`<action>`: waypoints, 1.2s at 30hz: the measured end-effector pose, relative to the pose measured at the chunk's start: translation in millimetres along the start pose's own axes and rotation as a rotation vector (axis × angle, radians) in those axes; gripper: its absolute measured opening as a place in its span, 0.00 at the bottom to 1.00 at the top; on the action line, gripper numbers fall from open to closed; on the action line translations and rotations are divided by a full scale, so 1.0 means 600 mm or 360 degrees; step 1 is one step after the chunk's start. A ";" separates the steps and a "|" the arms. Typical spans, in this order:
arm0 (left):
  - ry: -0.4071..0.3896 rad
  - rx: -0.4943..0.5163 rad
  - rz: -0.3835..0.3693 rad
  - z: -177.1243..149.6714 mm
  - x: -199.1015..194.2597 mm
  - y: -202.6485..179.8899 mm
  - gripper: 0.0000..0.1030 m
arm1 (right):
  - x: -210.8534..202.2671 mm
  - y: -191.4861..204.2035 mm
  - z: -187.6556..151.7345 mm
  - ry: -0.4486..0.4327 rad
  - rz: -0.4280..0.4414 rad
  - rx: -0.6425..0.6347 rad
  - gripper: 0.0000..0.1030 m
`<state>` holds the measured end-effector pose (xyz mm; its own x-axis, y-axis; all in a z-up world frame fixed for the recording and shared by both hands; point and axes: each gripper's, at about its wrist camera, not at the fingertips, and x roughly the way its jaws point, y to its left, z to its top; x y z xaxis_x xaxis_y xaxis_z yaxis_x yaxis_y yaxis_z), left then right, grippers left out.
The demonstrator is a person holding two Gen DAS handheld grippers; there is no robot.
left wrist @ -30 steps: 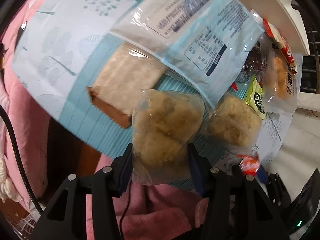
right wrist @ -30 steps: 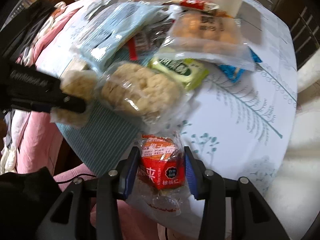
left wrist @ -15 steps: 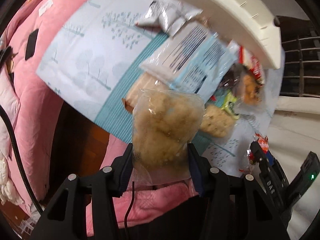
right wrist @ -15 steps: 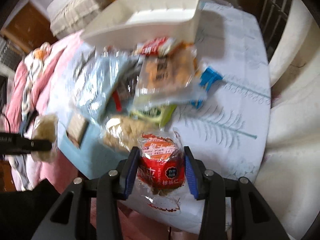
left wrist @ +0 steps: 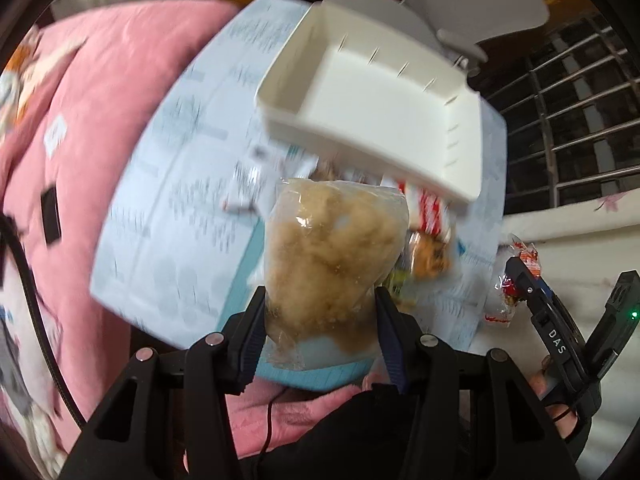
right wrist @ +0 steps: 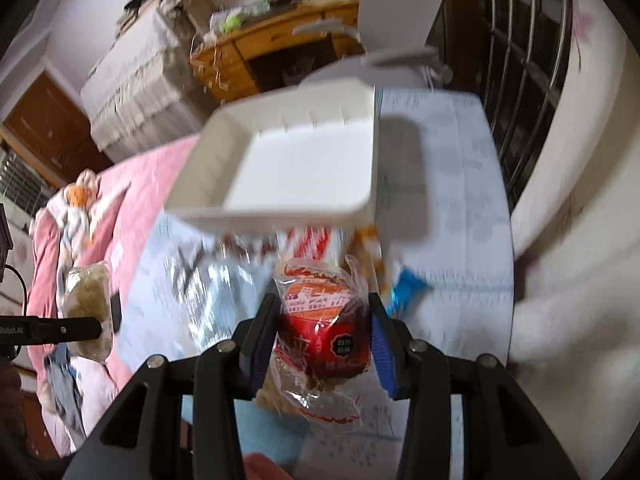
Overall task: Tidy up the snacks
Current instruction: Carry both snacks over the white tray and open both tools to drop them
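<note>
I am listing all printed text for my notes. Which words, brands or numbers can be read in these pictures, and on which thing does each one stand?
"DAS": on the body of the right gripper, seen from the left wrist.
"RobotAI", first letter cut off: on the left gripper, seen from the right wrist.
Red snack packet: Chinese characters, too blurred to read.
Clear bag of crumbly snack: no print visible.
White bin: no text.
</note>
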<state>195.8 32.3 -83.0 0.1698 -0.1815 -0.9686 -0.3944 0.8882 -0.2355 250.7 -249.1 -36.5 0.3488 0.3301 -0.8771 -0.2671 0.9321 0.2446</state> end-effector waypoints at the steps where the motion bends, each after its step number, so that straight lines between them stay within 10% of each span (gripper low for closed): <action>1: -0.0029 0.0023 -0.0008 0.016 -0.008 -0.005 0.48 | -0.001 0.004 0.009 -0.0025 0.0000 0.0009 0.42; 14: -0.0283 0.0312 -0.0204 0.164 0.004 -0.054 0.48 | 0.034 0.048 0.109 -0.0350 0.0066 0.0102 0.42; 22: -0.0386 0.0524 -0.0252 0.220 0.057 -0.070 0.50 | 0.094 0.051 0.143 -0.0348 0.0066 0.0178 0.43; 25: -0.0404 0.0538 -0.0278 0.233 0.066 -0.073 0.74 | 0.110 0.051 0.151 -0.0321 0.0049 0.0194 0.46; 28: -0.0397 0.0559 -0.0234 0.236 0.070 -0.077 0.75 | 0.121 0.048 0.157 -0.0270 0.0031 0.0235 0.62; 36: -0.0400 0.0540 -0.0185 0.210 0.060 -0.069 0.75 | 0.107 0.043 0.139 -0.0263 0.0036 0.0266 0.63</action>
<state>332.3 42.2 -97.8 0.4267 -0.2174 -0.8779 -0.0479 0.9639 -0.2619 341.5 -191.4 -52.1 0.4905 0.3581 -0.7945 -0.1289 0.9314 0.3403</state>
